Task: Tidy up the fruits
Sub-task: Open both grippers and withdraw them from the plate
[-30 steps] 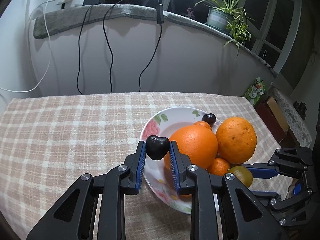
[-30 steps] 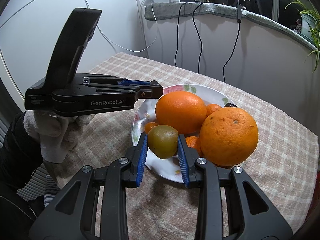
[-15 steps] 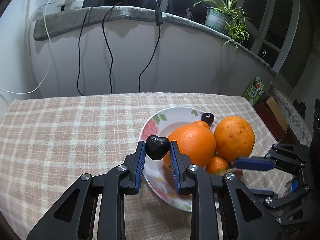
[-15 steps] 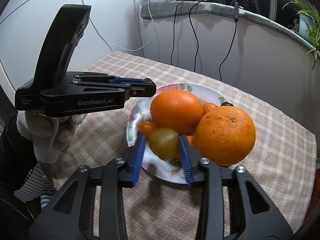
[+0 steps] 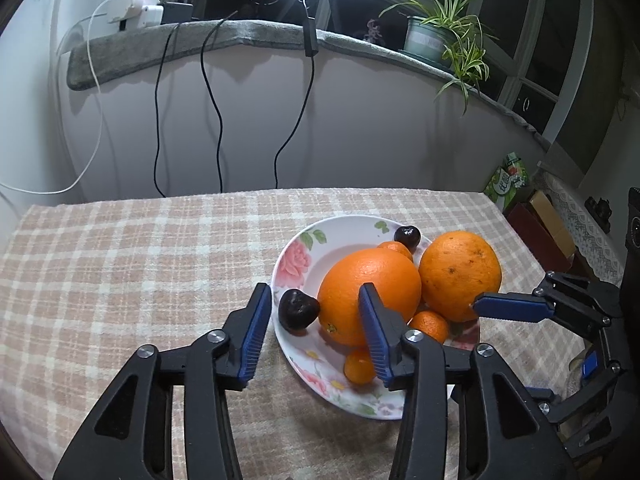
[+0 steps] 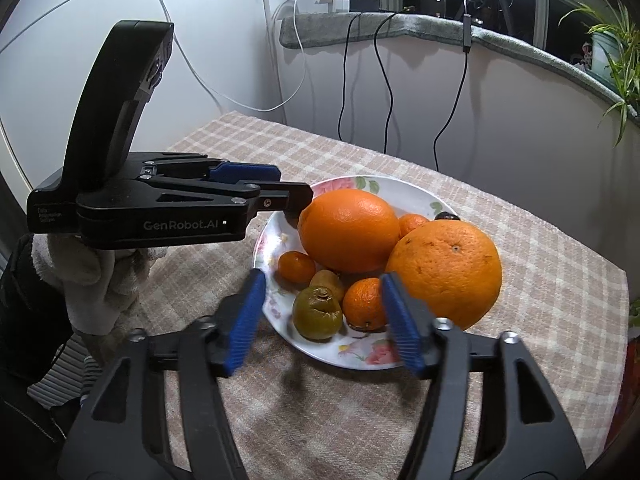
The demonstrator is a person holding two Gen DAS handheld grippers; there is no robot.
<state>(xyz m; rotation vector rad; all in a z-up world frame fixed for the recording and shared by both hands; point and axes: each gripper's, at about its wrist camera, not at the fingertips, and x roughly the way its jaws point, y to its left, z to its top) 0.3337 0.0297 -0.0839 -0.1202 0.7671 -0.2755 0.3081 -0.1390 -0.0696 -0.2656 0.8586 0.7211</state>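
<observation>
With both tongs opening over the flowered plate [image 5: 298, 252], the step in hand looks like the release of two fruits. The left tongs [image 5: 310, 330] stand parted around a dark cherry [image 5: 298, 309] that lies on the plate's near-left rim against the big orange [image 5: 370, 296], no pad pressing it. The right tongs [image 6: 322, 316] spread wide around a greenish kiwi [image 6: 317, 312] on the plate's near edge, beside a small mandarin [image 6: 365, 303]; they hold nothing. The plate sits on the checked cloth of the desk [image 5: 120, 272]. Next, I judge, each tool must back away without nudging its fruit off the rim, since both lie close to the edge
</observation>
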